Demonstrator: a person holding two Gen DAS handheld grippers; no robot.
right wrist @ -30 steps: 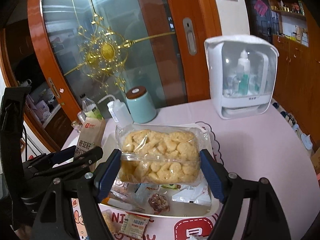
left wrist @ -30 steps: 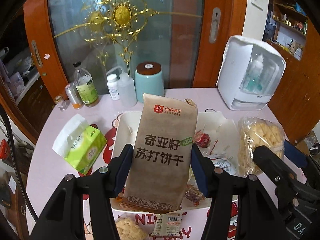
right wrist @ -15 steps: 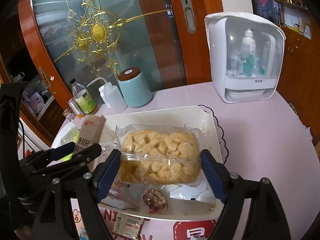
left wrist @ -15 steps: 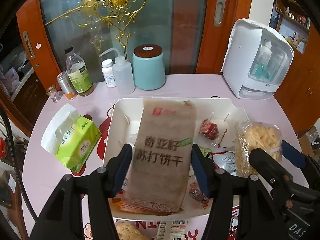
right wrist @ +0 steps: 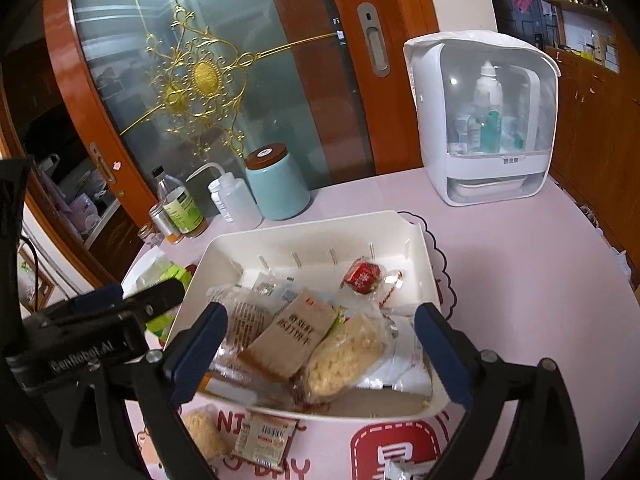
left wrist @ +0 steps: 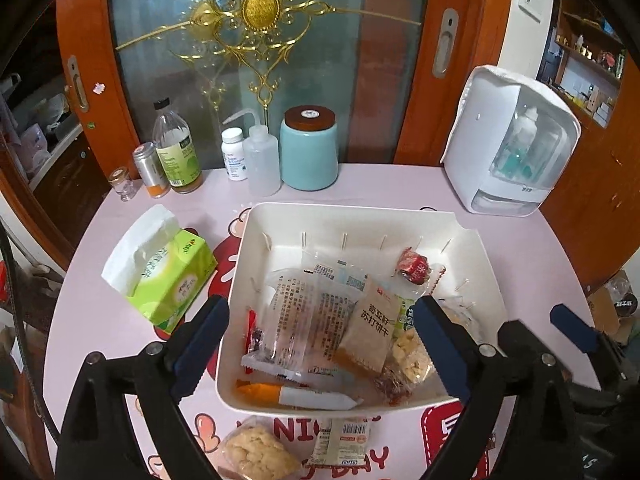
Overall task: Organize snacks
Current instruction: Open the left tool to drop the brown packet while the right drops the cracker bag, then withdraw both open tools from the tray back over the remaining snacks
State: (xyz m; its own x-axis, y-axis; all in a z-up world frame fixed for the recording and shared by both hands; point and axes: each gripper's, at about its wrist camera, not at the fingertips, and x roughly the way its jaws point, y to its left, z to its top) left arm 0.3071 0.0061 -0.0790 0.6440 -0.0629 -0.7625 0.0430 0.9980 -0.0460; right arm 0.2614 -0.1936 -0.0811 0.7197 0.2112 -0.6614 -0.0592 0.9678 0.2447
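Snacks not yet gathered lie nearest, on the bench at 6 o'clock below the white bin (left wrist: 478,256): a crumbly cookie pack (left wrist: 256,454) and a small barcode sachet (left wrist: 340,440), probably next in line. Above them the left gripper (left wrist: 320,344) hangs over the bin's near edge, its jaws just opened wide with nothing pressed between them; the brown cracker packet (left wrist: 370,334) lies loose in the bin, tilted across clear wrappers. At 3 o'clock the right gripper (right wrist: 320,350) also stands wide, jaws just opened, with the puffed-snack bag (right wrist: 344,360) resting below beside the crackers. Both point steeply downward. Farther, at 12 o'clock, sits a red-wrapped candy (left wrist: 414,266); at 9 o'clock, a tissue pack (left wrist: 160,272).
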